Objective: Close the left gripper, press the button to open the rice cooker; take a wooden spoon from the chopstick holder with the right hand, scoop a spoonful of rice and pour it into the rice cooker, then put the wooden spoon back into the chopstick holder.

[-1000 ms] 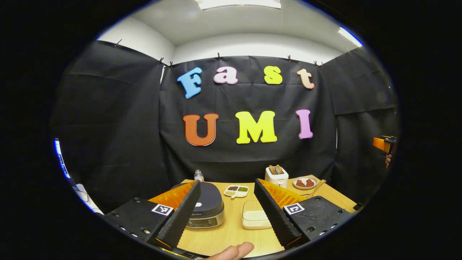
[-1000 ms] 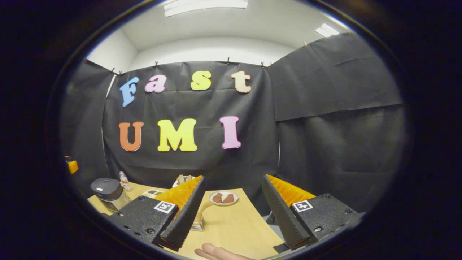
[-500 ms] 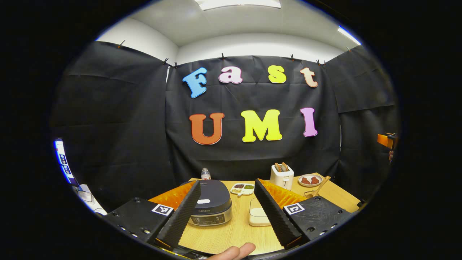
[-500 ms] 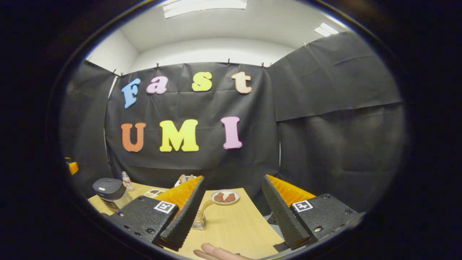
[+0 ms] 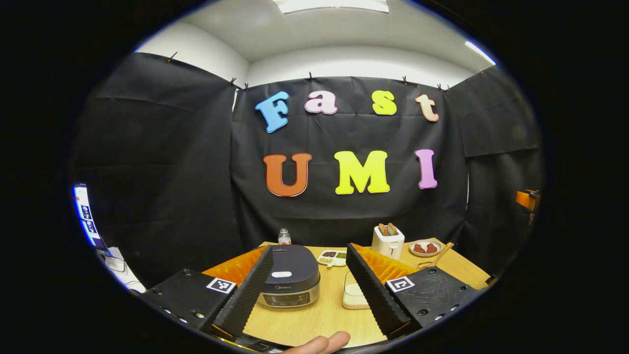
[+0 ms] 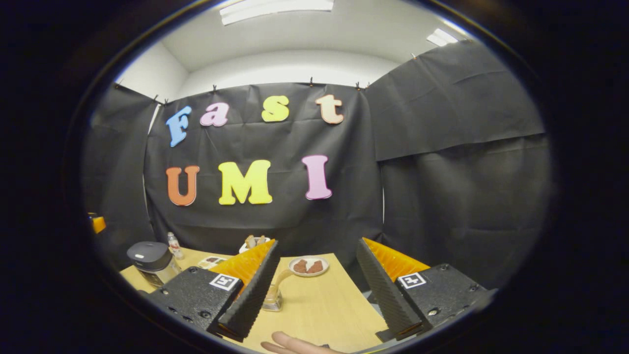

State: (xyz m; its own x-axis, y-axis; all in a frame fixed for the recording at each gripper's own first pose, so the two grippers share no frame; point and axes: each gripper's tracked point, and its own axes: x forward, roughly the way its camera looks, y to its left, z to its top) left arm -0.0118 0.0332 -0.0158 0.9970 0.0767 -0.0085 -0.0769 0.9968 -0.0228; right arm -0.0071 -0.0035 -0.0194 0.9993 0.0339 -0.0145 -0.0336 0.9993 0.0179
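The rice cooker (image 5: 290, 282) stands shut on the wooden table (image 5: 319, 317), dark lid down, with a pale button (image 5: 281, 274) on top. My left gripper (image 5: 309, 253) hovers open in front of it, empty. A white lidded box (image 5: 352, 296) sits right of the cooker, partly behind my finger. A wooden spoon (image 5: 435, 256) leans out at the far right. In the right gripper view the spoon handle (image 6: 281, 281) rises from the chopstick holder (image 6: 271, 302) just beyond my left finger. My right gripper (image 6: 318, 246) is open and empty; the cooker (image 6: 147, 256) is far left.
At the back stand a small bottle (image 5: 284, 237), a divided dish of grains (image 5: 332, 257), a white toaster (image 5: 388, 242) and a plate of brown pieces (image 5: 425, 248). The plate (image 6: 308, 266) lies ahead of my right gripper. A thumb (image 5: 319, 342) shows below. The table edge (image 6: 358, 295) falls off right.
The left gripper view has swung left and drawn back slightly: the cooker now sits more between the fingers. The right gripper has hardly moved. Both stay open.
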